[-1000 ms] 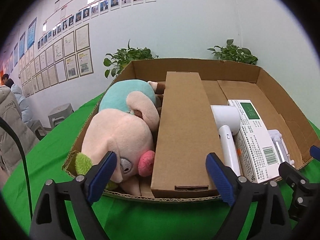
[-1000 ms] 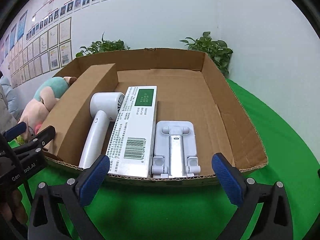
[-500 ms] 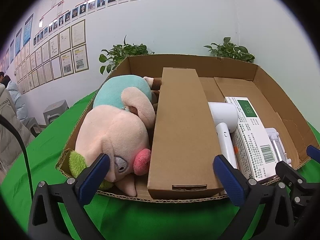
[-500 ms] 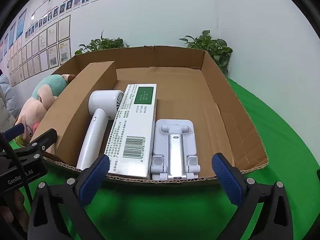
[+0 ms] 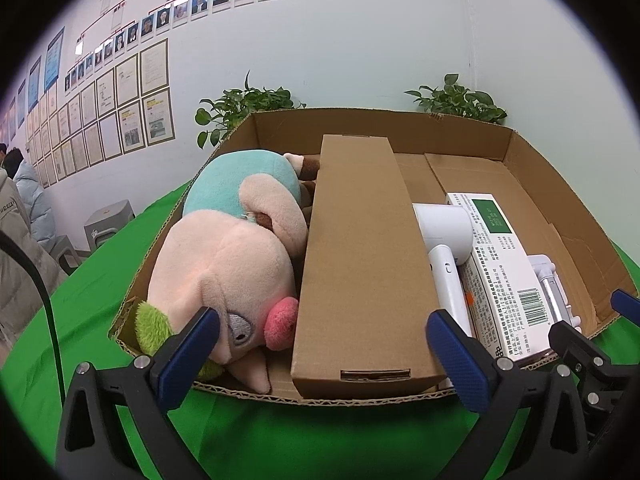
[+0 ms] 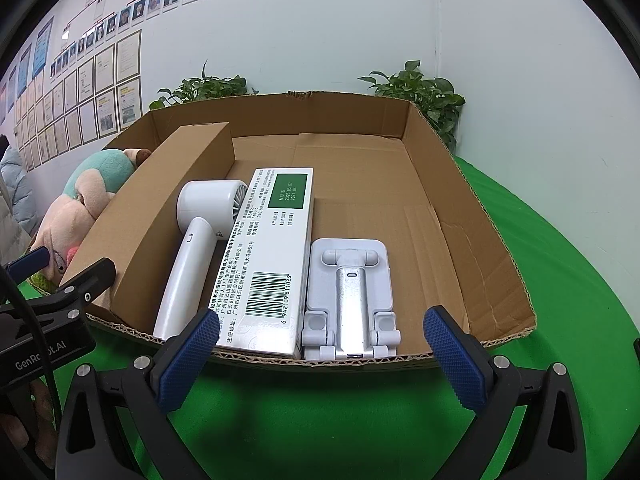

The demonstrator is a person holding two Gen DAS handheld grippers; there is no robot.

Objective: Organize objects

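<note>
My left tool (image 5: pixel 322 354) and my right tool (image 6: pixel 316 350) both hang released, jaws spread wide and gripping nothing, just short of the near edge of a shallow cardboard tray (image 6: pixel 472 216) on the green-covered desk (image 6: pixel 560 248). Inside the tray, from left to right: a pink and teal plush toy (image 5: pixel 224 256) lying against the left wall, a long brown carton (image 5: pixel 360 248) beside it, a white handheld hair dryer (image 6: pixel 192 248) with its handle pointing toward me, a white medicine box (image 6: pixel 268 256) with a green label and barcode, and a white folding phone stand (image 6: pixel 348 292) lying flat. The right part of the tray floor is bare cardboard. Potted plants (image 6: pixel 420 88) stand behind the tray against a white wall hung with framed papers (image 5: pixel 120 112).
</note>
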